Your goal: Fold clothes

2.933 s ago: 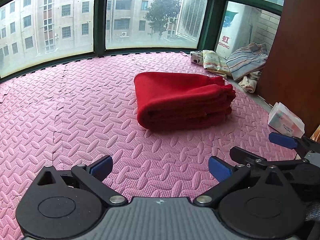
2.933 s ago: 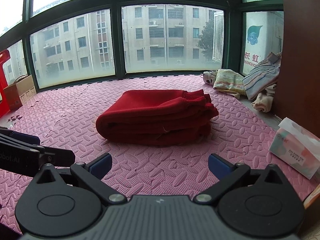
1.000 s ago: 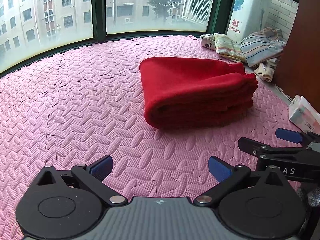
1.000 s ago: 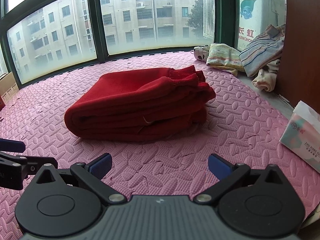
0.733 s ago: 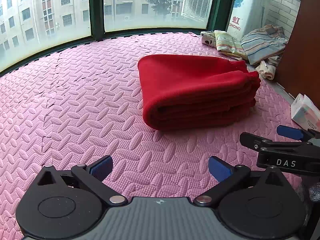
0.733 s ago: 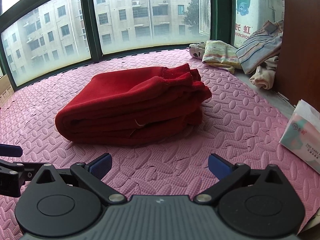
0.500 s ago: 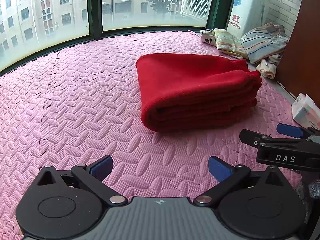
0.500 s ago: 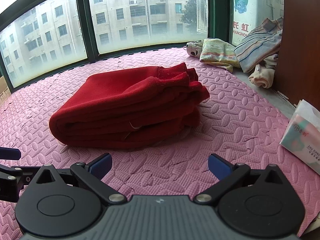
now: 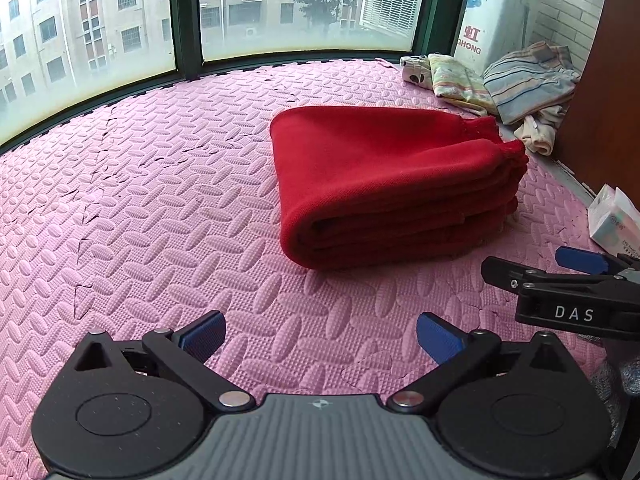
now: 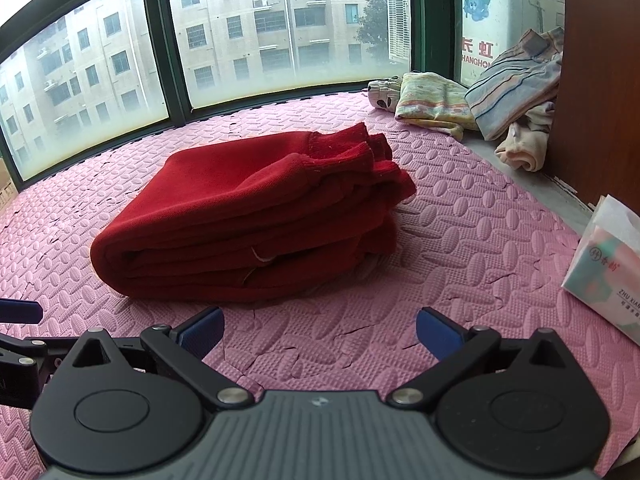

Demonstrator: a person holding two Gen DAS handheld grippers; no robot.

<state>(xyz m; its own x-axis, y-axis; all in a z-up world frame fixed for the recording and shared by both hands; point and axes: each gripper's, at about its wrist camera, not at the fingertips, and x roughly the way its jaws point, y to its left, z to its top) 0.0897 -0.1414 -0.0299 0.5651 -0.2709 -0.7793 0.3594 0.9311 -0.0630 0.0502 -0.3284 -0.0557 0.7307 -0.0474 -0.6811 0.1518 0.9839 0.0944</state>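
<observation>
A red garment (image 9: 396, 184) (image 10: 256, 216) lies folded in a thick stack on the pink foam mat (image 9: 160, 200) (image 10: 460, 248), its cuffed edges at the right end. My left gripper (image 9: 320, 338) hovers open just short of the stack's near left corner, nothing between its blue pads. My right gripper (image 10: 318, 332) is open too, close in front of the stack's long near side. In the left wrist view the right gripper's fingers (image 9: 560, 276) show at the right edge. The left gripper's fingers (image 10: 20, 312) peek in at the left of the right wrist view.
A heap of other clothes (image 9: 508, 80) (image 10: 480, 104) lies at the back right by a brown cabinet (image 9: 608, 100) (image 10: 596, 80). A tissue pack (image 9: 616, 220) (image 10: 608, 268) sits on the mat's right edge. Tall windows (image 9: 280, 4) close off the back.
Both grippers have moved closer to the red stack and a little lower, so it fills more of each view. Both stayed open. The stack itself has not moved.
</observation>
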